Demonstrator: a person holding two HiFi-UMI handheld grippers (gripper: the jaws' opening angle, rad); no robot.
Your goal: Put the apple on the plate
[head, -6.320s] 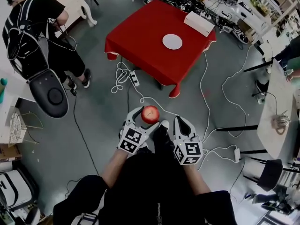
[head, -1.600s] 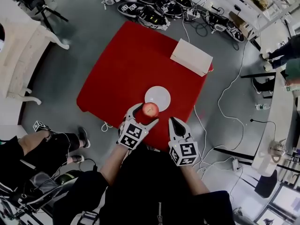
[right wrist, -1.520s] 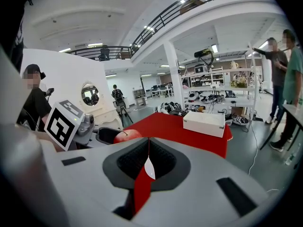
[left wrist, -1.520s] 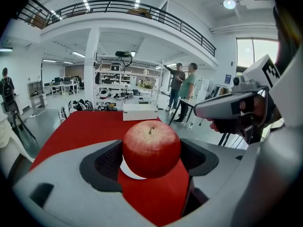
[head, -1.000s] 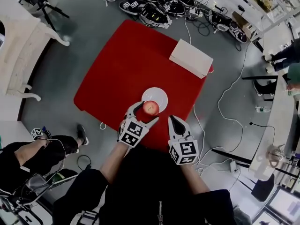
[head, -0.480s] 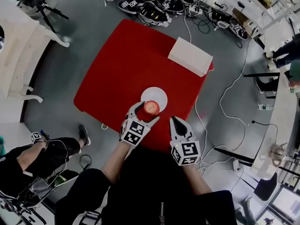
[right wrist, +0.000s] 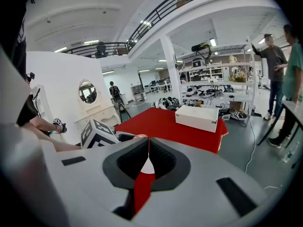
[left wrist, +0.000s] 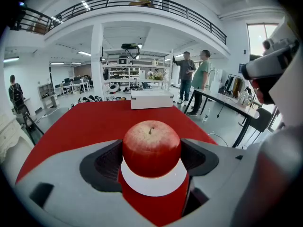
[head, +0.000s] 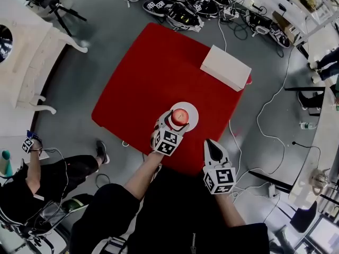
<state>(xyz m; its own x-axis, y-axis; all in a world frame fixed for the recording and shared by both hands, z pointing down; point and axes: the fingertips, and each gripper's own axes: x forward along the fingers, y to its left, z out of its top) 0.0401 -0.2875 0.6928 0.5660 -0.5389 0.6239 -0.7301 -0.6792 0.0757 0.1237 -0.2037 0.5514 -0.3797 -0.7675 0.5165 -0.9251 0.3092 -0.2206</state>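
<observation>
Grey floor strewn with cables; red-draped surface at centre; white dresser at left; white wall with round mirror; railed mezzanine above a white column; shelves beyond; window at right; ceiling lights lit.

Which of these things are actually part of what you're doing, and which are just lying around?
In the job: red apple, held in the left gripper; round white plate below it; red cloth-covered table.

Just lying about: white rectangular box; black-and-white gear on the floor; right gripper, shut and empty.
</observation>
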